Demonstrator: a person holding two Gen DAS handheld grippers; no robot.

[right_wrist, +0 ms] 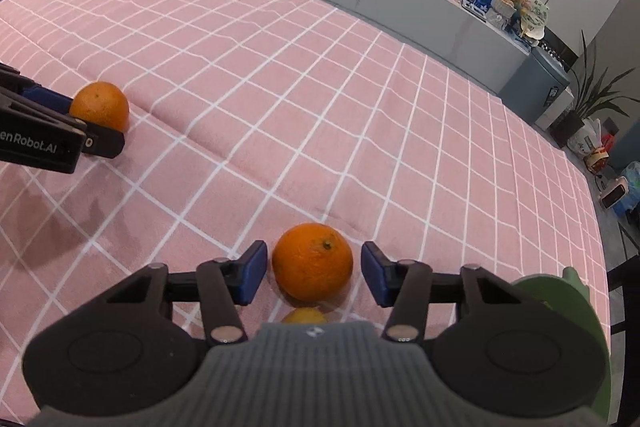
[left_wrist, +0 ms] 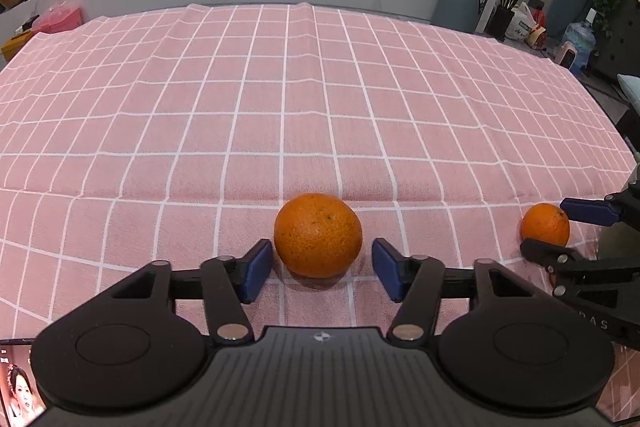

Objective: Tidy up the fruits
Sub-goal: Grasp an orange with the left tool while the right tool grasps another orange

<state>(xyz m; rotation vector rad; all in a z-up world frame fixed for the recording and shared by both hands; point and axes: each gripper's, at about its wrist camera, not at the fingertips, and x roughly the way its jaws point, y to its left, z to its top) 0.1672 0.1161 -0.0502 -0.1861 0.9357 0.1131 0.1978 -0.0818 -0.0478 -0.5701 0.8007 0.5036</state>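
On pink checked tablecloth (left_wrist: 200,115), left gripper (left_wrist: 318,267) straddling one orange (left_wrist: 318,241), blue pads apart with slim gaps either side, second orange (right_wrist: 313,261) at three o'clock between right gripper (right_wrist: 314,273) pads, likewise parted, not touching, green object (right_wrist: 576,291) at far right edge.

Two oranges (left_wrist: 318,235) (left_wrist: 545,225) on cloth; perhaps third (right_wrist: 304,315), mostly hidden.
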